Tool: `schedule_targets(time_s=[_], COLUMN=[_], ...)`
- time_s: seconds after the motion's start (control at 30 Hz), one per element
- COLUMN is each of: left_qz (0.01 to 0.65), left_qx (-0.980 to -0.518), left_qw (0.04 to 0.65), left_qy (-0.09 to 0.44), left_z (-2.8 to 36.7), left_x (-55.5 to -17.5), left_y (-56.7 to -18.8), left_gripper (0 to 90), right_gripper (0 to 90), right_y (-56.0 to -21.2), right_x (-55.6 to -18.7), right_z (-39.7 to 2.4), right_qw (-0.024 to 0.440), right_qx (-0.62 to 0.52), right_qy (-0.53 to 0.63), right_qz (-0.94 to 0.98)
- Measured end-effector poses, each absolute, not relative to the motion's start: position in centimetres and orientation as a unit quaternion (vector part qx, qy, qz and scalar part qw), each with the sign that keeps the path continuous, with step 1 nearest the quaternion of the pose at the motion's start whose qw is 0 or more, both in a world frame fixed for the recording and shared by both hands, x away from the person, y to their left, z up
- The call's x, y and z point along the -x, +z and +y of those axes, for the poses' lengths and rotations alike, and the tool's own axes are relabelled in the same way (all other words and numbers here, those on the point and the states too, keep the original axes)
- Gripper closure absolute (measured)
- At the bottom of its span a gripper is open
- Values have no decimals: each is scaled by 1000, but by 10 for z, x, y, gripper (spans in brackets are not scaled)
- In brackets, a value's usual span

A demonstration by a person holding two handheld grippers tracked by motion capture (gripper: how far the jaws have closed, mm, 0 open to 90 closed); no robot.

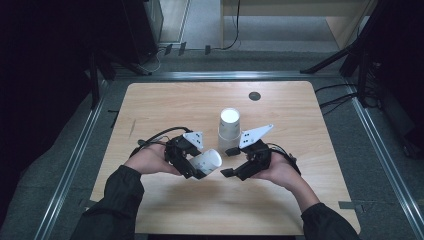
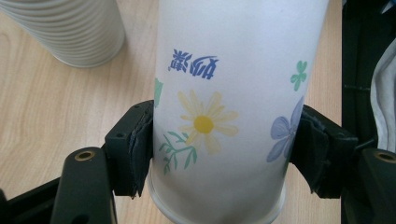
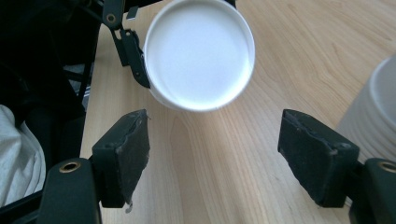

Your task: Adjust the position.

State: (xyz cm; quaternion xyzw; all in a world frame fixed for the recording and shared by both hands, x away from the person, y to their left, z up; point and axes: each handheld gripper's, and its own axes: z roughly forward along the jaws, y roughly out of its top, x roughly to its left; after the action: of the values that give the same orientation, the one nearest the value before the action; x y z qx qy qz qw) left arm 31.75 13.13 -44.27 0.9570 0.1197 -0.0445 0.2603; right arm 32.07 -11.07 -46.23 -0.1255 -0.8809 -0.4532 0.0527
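At the centre of the high view, the left gripper (image 1: 196, 167) clamps one flowered paper cup (image 1: 206, 162), tipped sideways above the tabletop (image 1: 165, 102). The right gripper (image 1: 230, 161) faces its base, jaws parted and empty. One stack of cups (image 1: 229, 129) stands just above.

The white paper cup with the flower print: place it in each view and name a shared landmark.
High view: white paper cup with the flower print, lower centre, lying level in the left gripper.
Left gripper view: centre, clamped between the pads.
Right gripper view: top centre, round white end facing the camera.
Landmark: stack of white paper cups.
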Motion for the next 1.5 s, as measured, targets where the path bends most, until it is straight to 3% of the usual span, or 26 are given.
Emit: schedule_targets(time_s=[0.53, 0.83, 1.0, 1.07, 1.13, 1.5], left_qz=[97, 91, 102, 105, 109, 134], left_qx=[-964, -966, -960, -957, -953, -935], left_qw=[241, 237, 254, 265, 277, 322], left_qy=[-61, -59, -62, -60, -61, -59], left_z=[110, 110, 112, 114, 116, 134], left_x=[-312, -311, -315, -316, -316, -319], left_y=[-450, -451, -454, -454, -453, -453], left_gripper=[287, 284, 253, 181, 163, 130], right_gripper=[268, 343, 347, 347, 347, 346], right_y=[-466, -467, -467, -464, -462, -457], right_x=[-316, -315, -316, -316, -317, -322], right_z=[-94, -90, -91, -94, -96, -112], right_qw=[72, 85, 83, 80, 77, 75], right_qx=[103, 92, 96, 96, 98, 110], right_qy=[-455, -449, -446, -451, -456, -472], right_qz=[-881, -885, -886, -884, -881, -872])
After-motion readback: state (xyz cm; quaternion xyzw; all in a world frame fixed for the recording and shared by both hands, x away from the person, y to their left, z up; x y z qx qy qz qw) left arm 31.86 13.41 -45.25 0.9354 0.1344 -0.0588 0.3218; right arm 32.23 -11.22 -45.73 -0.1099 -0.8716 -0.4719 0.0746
